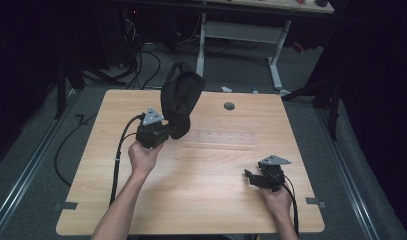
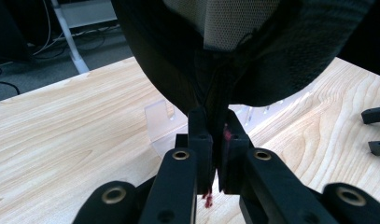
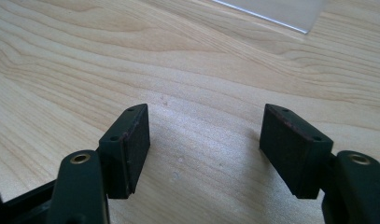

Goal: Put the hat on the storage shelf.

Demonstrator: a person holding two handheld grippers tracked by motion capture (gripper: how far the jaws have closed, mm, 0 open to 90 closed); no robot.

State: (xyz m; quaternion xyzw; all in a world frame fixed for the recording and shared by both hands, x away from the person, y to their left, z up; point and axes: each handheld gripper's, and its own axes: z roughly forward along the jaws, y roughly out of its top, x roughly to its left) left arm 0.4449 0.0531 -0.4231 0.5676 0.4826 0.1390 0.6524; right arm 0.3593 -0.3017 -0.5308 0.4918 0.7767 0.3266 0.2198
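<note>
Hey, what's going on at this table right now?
A person is working at a wooden table with a hand-held gripper in each hand. The left hand-held gripper is shut on the edge of a black cap, holding it up off the table with its mesh lining facing the camera in the left gripper view. The right hand-held gripper sits open low over bare wood, holding nothing. A clear plastic stand lies on the table beyond the cap.

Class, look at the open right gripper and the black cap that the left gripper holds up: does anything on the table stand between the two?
Nothing visible blocks the way. The right gripper rests open on bare wood, and the left gripper pinches the black cap above the table. A flat clear plastic stand lies between them, low on the tabletop.
</note>
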